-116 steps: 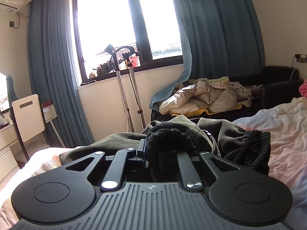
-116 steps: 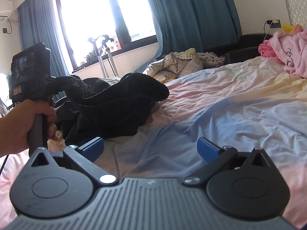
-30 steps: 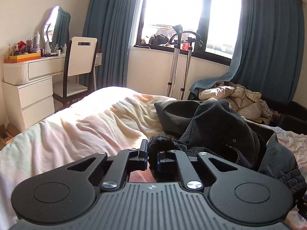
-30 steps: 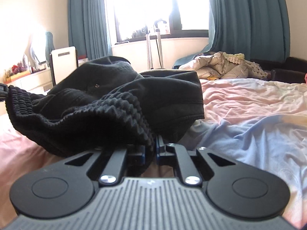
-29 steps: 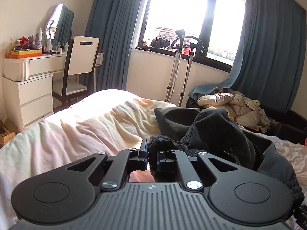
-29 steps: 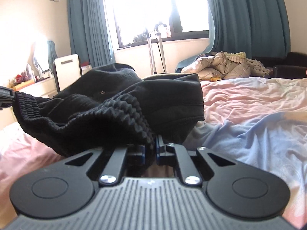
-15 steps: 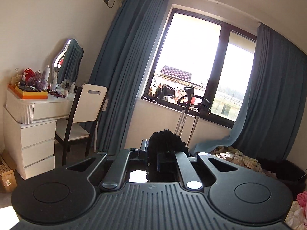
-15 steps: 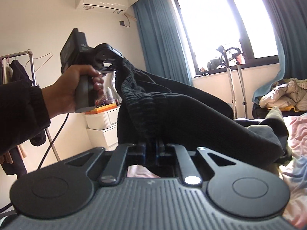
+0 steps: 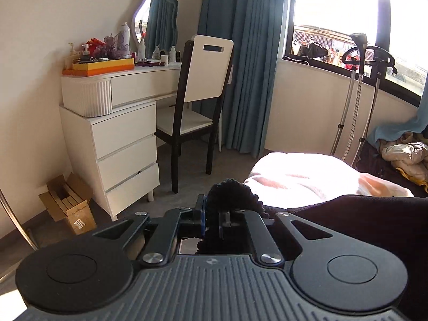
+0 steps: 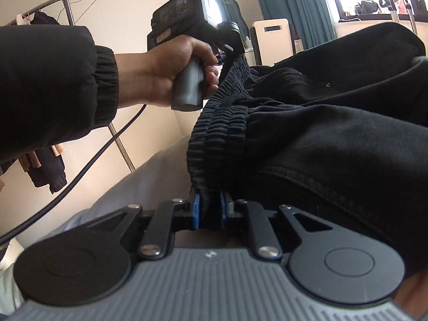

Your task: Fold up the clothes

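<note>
A pair of dark trousers [image 10: 334, 123] with a ribbed elastic waistband [image 10: 222, 123] hangs stretched between my two grippers, lifted off the bed. My right gripper [image 10: 209, 212] is shut on one end of the waistband. My left gripper [image 9: 211, 220] is shut on the other end; a tuft of the waistband [image 9: 232, 192] sticks out above its fingers. In the right wrist view the left gripper [image 10: 227, 53] shows in a person's hand at the upper middle, the waistband running taut from it. The dark cloth [image 9: 374, 214] fills the lower right of the left wrist view.
A bed with a pink-white sheet [image 9: 307, 174] lies ahead on the right. A white dresser [image 9: 117, 123] and a white-backed chair [image 9: 200, 99] stand at the left, with a cardboard box [image 9: 68, 204] on the floor. A garment steamer stand [image 9: 358, 93] is by the window. A clothes rack [image 10: 61, 8] stands behind.
Both grippers have lifted the trousers off the bed and swung left. The waistband is now pulled taut between them. The left wrist view has tipped down toward the dresser and floor.
</note>
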The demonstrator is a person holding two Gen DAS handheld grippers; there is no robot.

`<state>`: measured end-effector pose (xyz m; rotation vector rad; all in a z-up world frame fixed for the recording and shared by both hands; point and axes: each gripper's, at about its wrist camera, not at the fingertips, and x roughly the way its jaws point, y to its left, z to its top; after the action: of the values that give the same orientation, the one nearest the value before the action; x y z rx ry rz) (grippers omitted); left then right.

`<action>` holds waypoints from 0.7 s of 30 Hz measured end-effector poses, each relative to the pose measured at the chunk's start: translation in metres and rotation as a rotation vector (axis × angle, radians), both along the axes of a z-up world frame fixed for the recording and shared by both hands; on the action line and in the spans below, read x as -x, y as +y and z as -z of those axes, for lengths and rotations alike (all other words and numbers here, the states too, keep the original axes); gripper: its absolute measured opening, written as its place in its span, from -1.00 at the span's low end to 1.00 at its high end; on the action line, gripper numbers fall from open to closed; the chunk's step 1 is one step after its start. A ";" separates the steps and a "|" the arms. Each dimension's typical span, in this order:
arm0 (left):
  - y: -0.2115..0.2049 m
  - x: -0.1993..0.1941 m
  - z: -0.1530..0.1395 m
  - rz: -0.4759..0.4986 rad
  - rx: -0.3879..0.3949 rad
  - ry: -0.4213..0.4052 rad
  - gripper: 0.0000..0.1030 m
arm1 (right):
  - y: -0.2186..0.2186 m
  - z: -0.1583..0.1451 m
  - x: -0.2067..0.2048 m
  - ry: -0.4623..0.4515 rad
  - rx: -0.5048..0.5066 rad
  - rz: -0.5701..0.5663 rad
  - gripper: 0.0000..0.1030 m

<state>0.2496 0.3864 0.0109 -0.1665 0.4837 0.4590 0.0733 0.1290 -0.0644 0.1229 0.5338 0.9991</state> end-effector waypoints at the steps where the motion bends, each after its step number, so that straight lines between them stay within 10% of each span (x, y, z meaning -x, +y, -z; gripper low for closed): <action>1: 0.002 -0.001 0.007 0.009 -0.010 0.009 -0.81 | -0.002 0.002 -0.002 0.005 -0.019 -0.006 -0.65; 6: 0.009 0.000 0.021 0.026 -0.028 0.034 -0.71 | -0.006 -0.008 -0.004 -0.006 -0.018 -0.021 -0.51; 8: 0.012 0.005 0.018 0.010 -0.015 0.052 -0.33 | -0.006 -0.012 -0.001 -0.024 0.010 -0.030 -0.15; 10: 0.013 0.017 0.012 -0.047 -0.021 0.068 0.53 | -0.008 -0.017 0.003 -0.043 0.043 -0.015 0.27; 21: -0.067 0.120 -0.023 0.054 -0.112 0.007 0.59 | -0.105 -0.070 0.052 -0.129 0.082 0.171 0.63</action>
<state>0.1298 0.3194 0.0334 -0.0441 0.4672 0.4323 0.0213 0.0241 0.0058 0.0300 0.4372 0.8115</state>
